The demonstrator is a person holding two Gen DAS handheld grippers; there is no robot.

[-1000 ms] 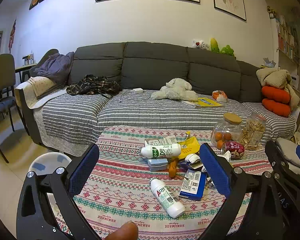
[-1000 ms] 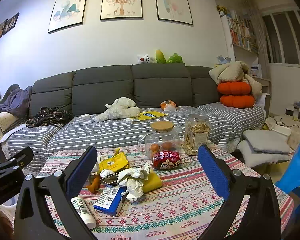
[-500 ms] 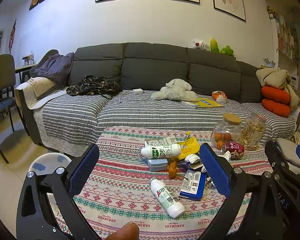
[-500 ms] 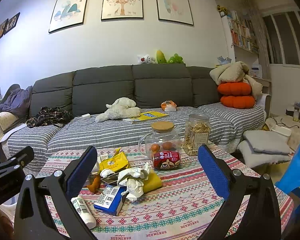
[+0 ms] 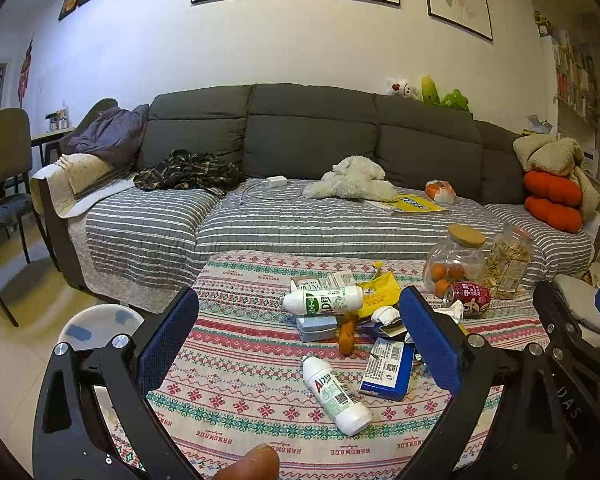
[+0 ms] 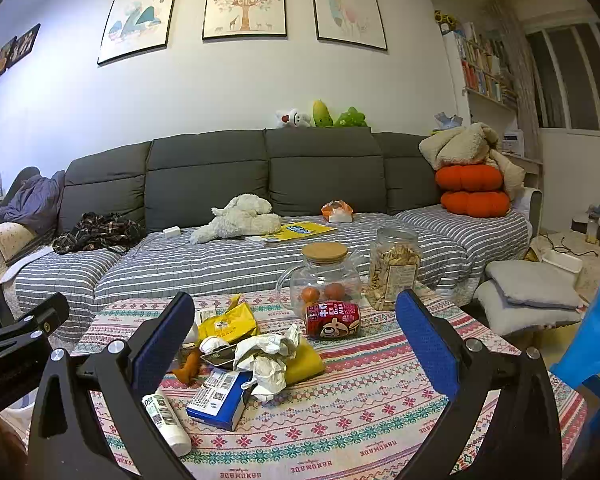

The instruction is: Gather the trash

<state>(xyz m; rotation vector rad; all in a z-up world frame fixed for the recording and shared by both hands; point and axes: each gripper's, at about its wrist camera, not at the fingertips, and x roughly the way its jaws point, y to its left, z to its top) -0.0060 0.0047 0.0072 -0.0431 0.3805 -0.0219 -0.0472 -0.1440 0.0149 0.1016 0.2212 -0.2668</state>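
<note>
Trash lies on the patterned tablecloth (image 5: 236, 368): a white bottle (image 5: 336, 394) lying near the front, a second white bottle (image 5: 324, 300) atop a pale blue box, a blue-white carton (image 5: 388, 368), a yellow wrapper (image 5: 376, 288), crumpled paper (image 6: 268, 356), and a red can (image 6: 332, 320) on its side. The carton (image 6: 220, 398) and near bottle (image 6: 166, 418) also show in the right wrist view. My left gripper (image 5: 300, 344) is open and empty, above the table's near edge. My right gripper (image 6: 296, 344) is open and empty, just behind the paper and carton.
A glass jar of oranges (image 6: 324, 276) and a snack jar (image 6: 394, 268) stand at the table's back right. A grey sofa (image 5: 308, 148) lies behind. A white round bin (image 5: 96, 324) stands left of the table, a blue stool (image 6: 592, 344) at right.
</note>
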